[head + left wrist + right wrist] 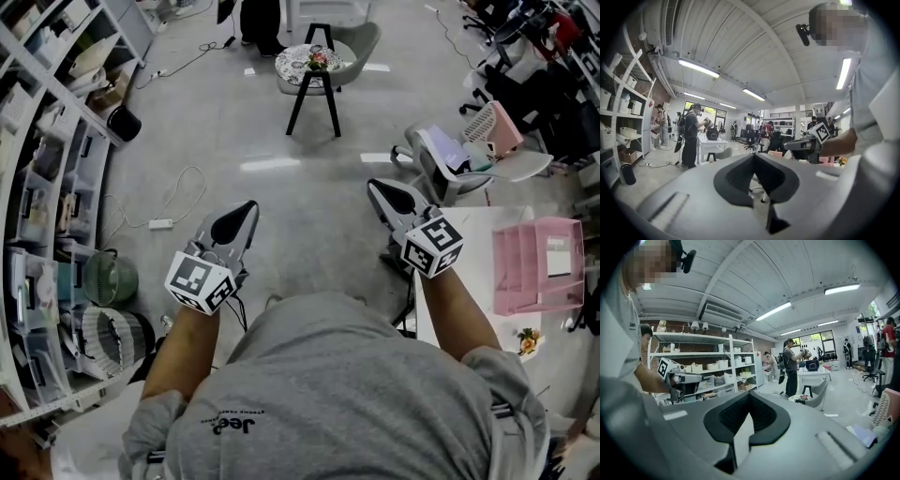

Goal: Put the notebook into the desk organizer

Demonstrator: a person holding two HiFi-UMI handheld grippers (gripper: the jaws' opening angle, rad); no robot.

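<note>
The pink desk organizer point(539, 272) stands on the white table point(469, 248) at the right of the head view. A flat white item point(558, 255) sits in it; I cannot tell whether it is the notebook. Both grippers are held up over the grey floor, left of the table. My left gripper point(247, 207) point(754, 155) is shut with nothing in its jaws. My right gripper point(375, 186) point(749, 394) also looks shut and holds nothing. Each gripper shows in the other's view, the right gripper point(806, 143) and the left gripper point(682, 378).
Open shelving point(37, 187) runs along the left. A black stool with a floral top point(312, 61) stands ahead, and office chairs point(469, 155) stand by the table's far end. A power strip with cable point(161, 224) lies on the floor. Several people stand at a distant white table point(813, 373).
</note>
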